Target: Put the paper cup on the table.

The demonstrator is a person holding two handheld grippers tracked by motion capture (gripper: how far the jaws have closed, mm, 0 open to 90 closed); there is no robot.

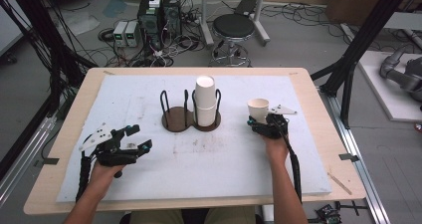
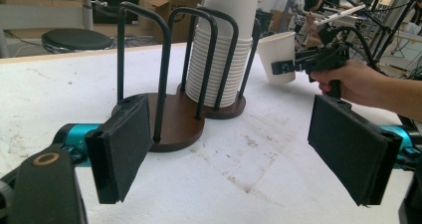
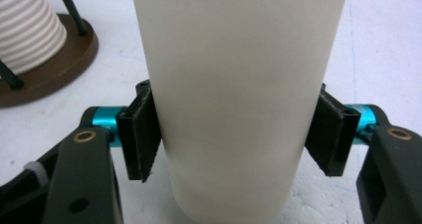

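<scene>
Right gripper clenching a smooth white paper cup at the rack's three o'clock, ribbed cup stack sitting in its right bay, left gripper resting released.

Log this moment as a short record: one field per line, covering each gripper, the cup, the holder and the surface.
right gripper: shut on the single paper cup, pads pressing both sides of its wall
single paper cup: upright, mouth up, to the right of the holder
left gripper: open, nothing between its pads, near the table's left front
cup holder: brown two-ring base with black wire posts; left ring empty
cup stack: white nested cups, upside down in the right ring
surface: white foam sheet on a wooden table
</scene>
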